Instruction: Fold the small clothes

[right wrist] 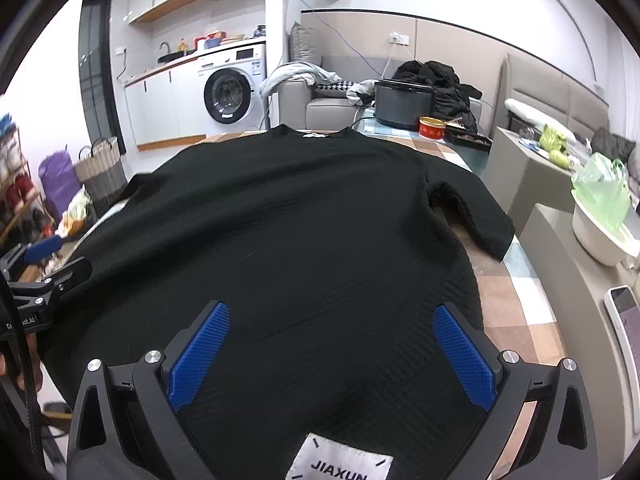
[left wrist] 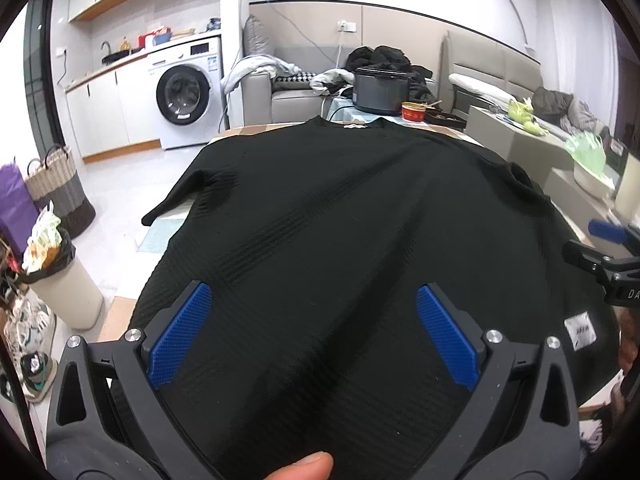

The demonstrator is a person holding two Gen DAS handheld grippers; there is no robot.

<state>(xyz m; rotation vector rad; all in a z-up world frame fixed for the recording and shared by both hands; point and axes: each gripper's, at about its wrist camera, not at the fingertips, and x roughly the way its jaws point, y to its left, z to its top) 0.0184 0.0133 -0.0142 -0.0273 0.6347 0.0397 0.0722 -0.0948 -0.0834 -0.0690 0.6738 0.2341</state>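
A black short-sleeved knit top (left wrist: pixel 340 220) lies spread flat on the checked table, collar at the far end; it also shows in the right wrist view (right wrist: pixel 300 220). My left gripper (left wrist: pixel 312 300) is open, its blue pads wide apart above the near hem on the left side. My right gripper (right wrist: pixel 330 320) is open above the near hem on the right side, just behind a white label (right wrist: pixel 340 464). The right sleeve (right wrist: pixel 468 216) lies out on the table. The left sleeve (left wrist: pixel 180 192) hangs over the table's left edge. Each gripper shows at the edge of the other's view.
A dark cooker (right wrist: pixel 404 106), a red tin (right wrist: pixel 432 128) and a dark tray (right wrist: pixel 468 138) stand at the table's far end (right wrist: pixel 452 152). A phone (right wrist: pixel 624 320) and a white bowl with a green bag (right wrist: pixel 600 216) are on the right. A bin (left wrist: pixel 60 280) and baskets (left wrist: pixel 56 184) stand left.
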